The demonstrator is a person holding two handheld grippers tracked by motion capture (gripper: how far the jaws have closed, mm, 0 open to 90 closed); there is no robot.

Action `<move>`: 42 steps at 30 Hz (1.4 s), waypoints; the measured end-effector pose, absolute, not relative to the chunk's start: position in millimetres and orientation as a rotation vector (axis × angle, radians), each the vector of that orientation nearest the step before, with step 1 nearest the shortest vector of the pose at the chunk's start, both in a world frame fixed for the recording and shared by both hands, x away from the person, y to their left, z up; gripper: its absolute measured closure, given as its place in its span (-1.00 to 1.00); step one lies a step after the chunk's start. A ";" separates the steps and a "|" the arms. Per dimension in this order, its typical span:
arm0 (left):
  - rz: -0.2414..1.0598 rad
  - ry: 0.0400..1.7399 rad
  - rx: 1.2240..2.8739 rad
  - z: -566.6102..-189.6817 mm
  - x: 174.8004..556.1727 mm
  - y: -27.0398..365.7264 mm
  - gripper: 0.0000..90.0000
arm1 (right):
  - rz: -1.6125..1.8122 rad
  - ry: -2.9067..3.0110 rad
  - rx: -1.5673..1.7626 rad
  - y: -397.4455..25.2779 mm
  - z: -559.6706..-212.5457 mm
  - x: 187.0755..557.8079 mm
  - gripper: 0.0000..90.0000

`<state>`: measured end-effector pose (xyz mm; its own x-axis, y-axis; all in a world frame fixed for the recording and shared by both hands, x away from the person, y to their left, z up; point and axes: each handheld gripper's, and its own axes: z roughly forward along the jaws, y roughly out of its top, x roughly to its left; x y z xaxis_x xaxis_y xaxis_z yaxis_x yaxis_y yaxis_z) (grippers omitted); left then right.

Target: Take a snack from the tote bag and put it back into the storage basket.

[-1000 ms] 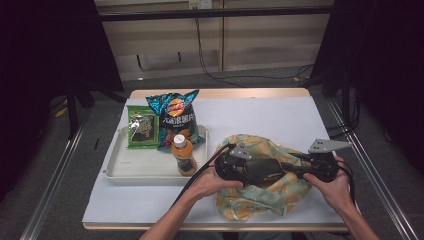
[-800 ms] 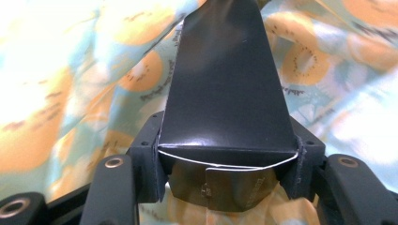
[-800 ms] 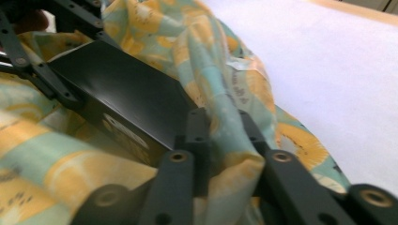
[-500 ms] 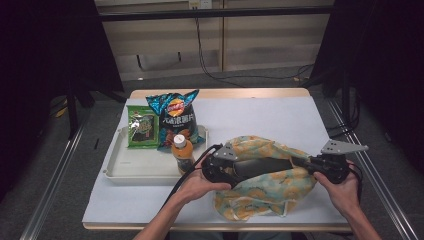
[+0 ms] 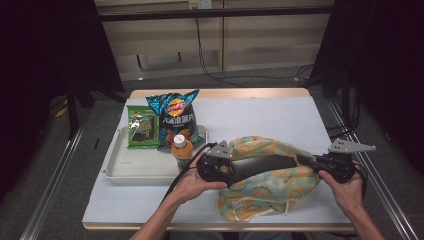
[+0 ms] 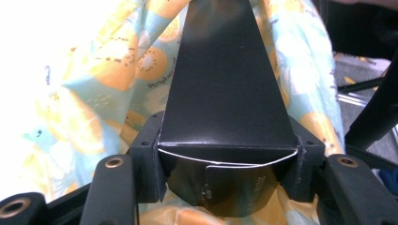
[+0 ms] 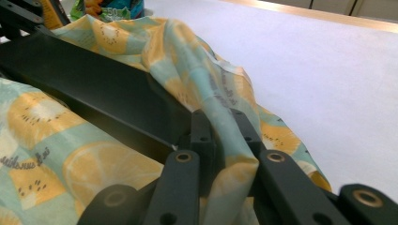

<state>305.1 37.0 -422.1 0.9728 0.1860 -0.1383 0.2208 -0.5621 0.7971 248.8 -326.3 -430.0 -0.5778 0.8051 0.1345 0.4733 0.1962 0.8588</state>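
Observation:
A fabric bag (image 5: 270,189) printed with citrus slices lies on the white table front right. A long black box (image 5: 262,165) lies across its open mouth, partly inside. My left gripper (image 5: 226,169) is shut on the box's left end; in the left gripper view the box (image 6: 225,84) runs away from the gripper (image 6: 226,157) into the bag (image 6: 101,70). My right gripper (image 5: 314,161) is shut on the bag's right rim. In the right gripper view a fold of the bag (image 7: 225,140) is pinched in the gripper (image 7: 220,133), beside the box (image 7: 94,89).
A white tray (image 5: 125,169) at the left holds a blue chips bag (image 5: 177,120), a green seaweed pack (image 5: 142,130) and an orange-capped bottle (image 5: 182,149) that stands just behind my left hand. Bare white table (image 5: 260,117) lies behind the bag.
Both hands have moved apart, the left one leftward and the right one rightward. The bag's mouth is stretched wider and more of the black box shows between the grippers.

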 end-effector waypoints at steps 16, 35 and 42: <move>-0.066 0.284 2.144 -418.2 307.6 45.9 -0.02 | 1.371 2.093 1.221 -333.1 -427.6 248.9 0.61; -0.075 0.262 2.055 -403.7 307.6 54.5 -0.03 | 1.357 2.105 1.226 -332.8 -430.3 250.2 0.46; -0.063 0.270 2.048 -400.3 307.7 54.6 -0.03 | 1.357 2.121 1.224 -330.8 -431.8 250.6 0.11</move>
<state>307.7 54.6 -400.3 0.9735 0.1641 -0.1596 0.2179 -0.4509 0.8655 250.6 -330.8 -431.8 -0.5707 0.8059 0.1577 0.4809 0.1723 0.8597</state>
